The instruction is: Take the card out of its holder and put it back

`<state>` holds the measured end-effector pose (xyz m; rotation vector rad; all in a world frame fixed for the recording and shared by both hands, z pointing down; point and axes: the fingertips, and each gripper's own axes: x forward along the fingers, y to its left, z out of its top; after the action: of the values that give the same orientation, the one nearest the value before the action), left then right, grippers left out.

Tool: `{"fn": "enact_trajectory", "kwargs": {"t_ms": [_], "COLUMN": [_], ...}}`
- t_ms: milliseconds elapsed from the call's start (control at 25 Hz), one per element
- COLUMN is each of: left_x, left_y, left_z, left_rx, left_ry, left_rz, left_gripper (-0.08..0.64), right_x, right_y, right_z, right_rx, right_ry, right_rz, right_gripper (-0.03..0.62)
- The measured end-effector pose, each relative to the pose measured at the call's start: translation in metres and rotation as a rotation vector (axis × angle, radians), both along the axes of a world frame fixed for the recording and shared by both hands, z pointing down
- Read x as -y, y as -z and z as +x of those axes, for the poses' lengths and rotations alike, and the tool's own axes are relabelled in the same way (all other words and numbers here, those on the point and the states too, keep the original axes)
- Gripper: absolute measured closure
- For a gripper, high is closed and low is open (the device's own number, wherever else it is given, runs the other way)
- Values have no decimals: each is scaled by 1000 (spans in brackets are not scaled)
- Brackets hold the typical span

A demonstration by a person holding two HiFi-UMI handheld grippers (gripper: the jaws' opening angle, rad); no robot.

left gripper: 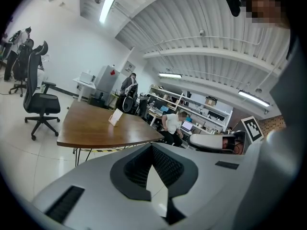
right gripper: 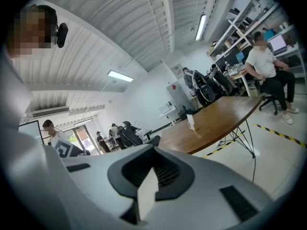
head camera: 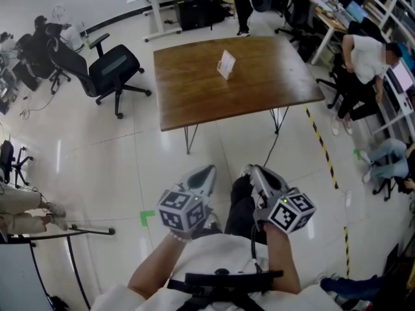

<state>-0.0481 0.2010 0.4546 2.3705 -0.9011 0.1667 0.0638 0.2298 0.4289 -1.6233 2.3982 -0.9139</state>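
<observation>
Left tool [head camera: 206, 172] and right tool [head camera: 254, 171] are hanging side by side over the floor [head camera: 130, 173] in the head view, well apart from the wooden counter [head camera: 194, 96] where the card [head camera: 226, 60] is standing in its holder [head camera: 224, 70]. Left gripper view: jaws are pressing together on nothing. Right gripper view: same deal, with the card [right gripper: 191, 120] sitting far ahead.

Bright strip lights [left gripper: 106, 6], glare on glossy floor [head camera: 97, 167], fisheye-warped dark edges
</observation>
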Motion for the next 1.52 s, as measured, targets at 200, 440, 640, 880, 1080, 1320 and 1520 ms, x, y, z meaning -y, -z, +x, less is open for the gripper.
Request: {"fn": "enact_trajectory", "kwargs": {"t_ms": [200,440,640,880,1080,1320,1520], "left_x": [31,86,139,205,255,294,317], "left_y": [-5,-10,-12,-15,-19,-26,-36], "left_z": [18,40,62,86,107,124,125], "left_rx": [12,41,57,70,84,84,79], "left_ry": [8,14,24,43,57,87,106], "left_rz": [8,11,15,9,2,-20,-46], "left_gripper": [565,565,565,565,565,565,565], "right_x": [33,93,149,223,278,325,356], "right_y": [-5,-12,-15,-20,-19,-29,-43], "right_z": [16,29,48,73,89,108,115], "right_rx": [-2,9,20,17,25,-13,-43], "right_ry": [9,19,41,36,50,70,50], "right_rz": [2,3,5,0,3,-12,-26], "right_gripper": [588,586,587,586,584,568,559]}}
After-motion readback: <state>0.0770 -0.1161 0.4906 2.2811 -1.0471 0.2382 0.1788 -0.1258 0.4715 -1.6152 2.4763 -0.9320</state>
